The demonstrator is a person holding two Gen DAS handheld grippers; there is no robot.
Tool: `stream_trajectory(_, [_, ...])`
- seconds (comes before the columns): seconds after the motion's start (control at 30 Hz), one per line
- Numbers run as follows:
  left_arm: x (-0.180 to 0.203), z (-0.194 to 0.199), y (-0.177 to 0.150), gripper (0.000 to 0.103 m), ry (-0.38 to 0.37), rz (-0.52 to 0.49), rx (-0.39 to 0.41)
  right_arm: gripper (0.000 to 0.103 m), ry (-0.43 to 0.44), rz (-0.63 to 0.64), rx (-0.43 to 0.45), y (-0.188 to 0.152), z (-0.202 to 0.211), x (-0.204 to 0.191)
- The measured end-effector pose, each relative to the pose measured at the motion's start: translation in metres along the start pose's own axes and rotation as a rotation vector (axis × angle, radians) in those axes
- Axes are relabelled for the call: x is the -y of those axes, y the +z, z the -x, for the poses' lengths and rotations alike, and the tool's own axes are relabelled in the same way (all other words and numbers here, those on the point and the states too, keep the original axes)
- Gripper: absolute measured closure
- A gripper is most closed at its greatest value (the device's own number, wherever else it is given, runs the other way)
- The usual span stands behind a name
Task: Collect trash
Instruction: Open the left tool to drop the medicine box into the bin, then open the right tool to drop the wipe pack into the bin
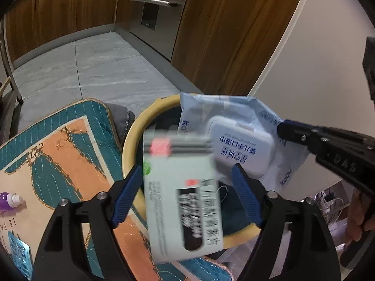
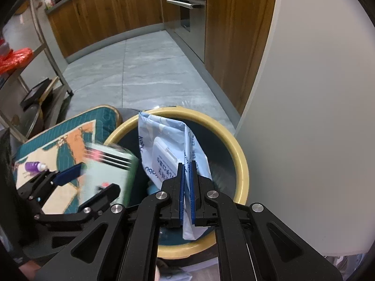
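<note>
A round bin with a yellow rim [image 1: 131,145] [image 2: 241,164] and a dark inside stands below both grippers. My left gripper [image 1: 187,171] [image 2: 98,178] is open over the bin's left side. A pale green printed box [image 1: 178,201] [image 2: 110,171] is between its fingers, blurred, with a gap to the right finger. My right gripper [image 2: 187,164] [image 1: 281,126] is shut on the edge of a light blue wet-wipes pack [image 2: 164,131] [image 1: 234,110] with a white flip lid. The pack hangs over the bin's mouth.
A quilted teal and orange mat [image 1: 58,145] lies left of the bin, with a small purple bottle [image 1: 7,200] and a blue blister pack [image 1: 20,255] on it. A white wall panel [image 2: 304,117] stands close on the right. Wooden cabinets [image 2: 105,11] and grey floor [image 2: 140,70] lie beyond.
</note>
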State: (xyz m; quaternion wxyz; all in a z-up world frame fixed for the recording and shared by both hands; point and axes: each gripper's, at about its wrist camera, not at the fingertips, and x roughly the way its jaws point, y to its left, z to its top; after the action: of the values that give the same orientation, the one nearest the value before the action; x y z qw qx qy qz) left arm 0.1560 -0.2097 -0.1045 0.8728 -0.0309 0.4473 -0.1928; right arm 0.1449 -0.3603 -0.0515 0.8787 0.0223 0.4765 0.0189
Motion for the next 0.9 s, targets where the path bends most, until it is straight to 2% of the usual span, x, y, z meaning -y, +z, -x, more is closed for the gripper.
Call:
stream_trajectory(0.27, [-0.008, 0.013, 0.005, 0.016, 0.022, 0.015, 0.024, 0.098, -0.011, 0.017, 0.018, 0.002, 0.003, -0.004])
stream_trajectory(0.43, [-0.027, 0.028, 0.002, 0.015, 0.061, 0.029, 0.032, 0.08, 0.004, 0.02, 0.038, 0.005, 0.013, -0.012])
stream_trajectory(0.57, [-0.043, 0.048, -0.003, 0.013, 0.096, 0.039, 0.048, 0.07, 0.023, 0.033, 0.072, 0.009, 0.026, -0.024])
stream_trajectory(0.67, [-0.055, 0.066, -0.009, 0.011, 0.132, 0.041, 0.065, 0.059, 0.04, 0.049, 0.096, 0.011, 0.036, -0.036])
stream_trajectory(0.73, [-0.062, 0.079, -0.012, 0.01, 0.148, 0.047, 0.077, 0.048, 0.046, 0.066, 0.119, 0.012, 0.043, -0.047])
stream_trajectory(0.87, [-0.077, 0.104, -0.018, 0.007, 0.192, 0.042, 0.101, 0.036, 0.061, 0.085, 0.149, 0.015, 0.053, -0.068])
stream_trajectory(0.9, [-0.081, 0.108, -0.019, 0.006, 0.199, 0.04, 0.106, 0.028, 0.065, 0.089, 0.157, 0.015, 0.054, -0.074])
